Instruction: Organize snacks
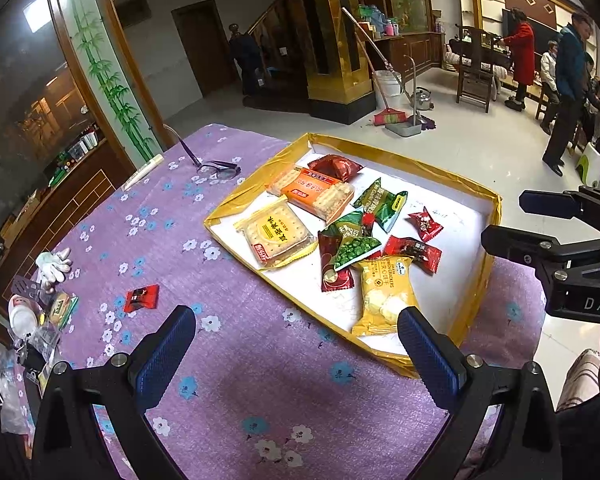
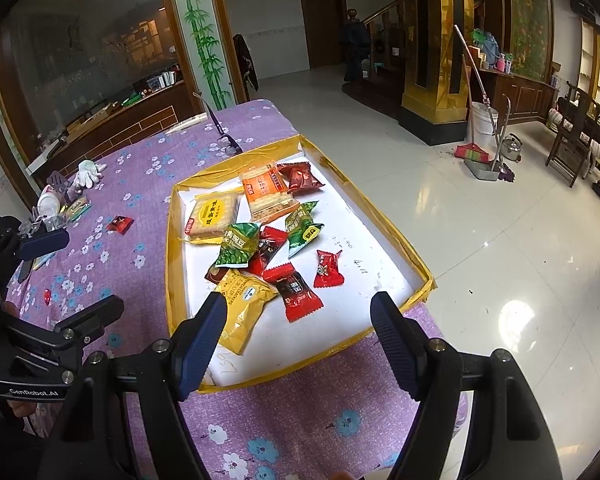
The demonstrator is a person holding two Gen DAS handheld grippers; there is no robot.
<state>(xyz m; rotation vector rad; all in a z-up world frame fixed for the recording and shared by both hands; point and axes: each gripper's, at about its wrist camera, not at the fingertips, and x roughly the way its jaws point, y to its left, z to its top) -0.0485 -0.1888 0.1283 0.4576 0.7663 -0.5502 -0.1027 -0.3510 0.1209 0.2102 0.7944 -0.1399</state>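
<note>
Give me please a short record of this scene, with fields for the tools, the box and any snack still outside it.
left tool: open, empty, above the cloth
right tool: open, empty, over the box's near edge
box: shallow, gold rim, holds a loose pile of packets
snack outside: small red packet on the purple cloth
also on cloth: glasses, white glove

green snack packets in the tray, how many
2. One green packet lies mid-tray, overlapping the red wrappers; the other green packet lies just right of it, nearer the orange cracker pack. More could be hidden under the pile.
</note>
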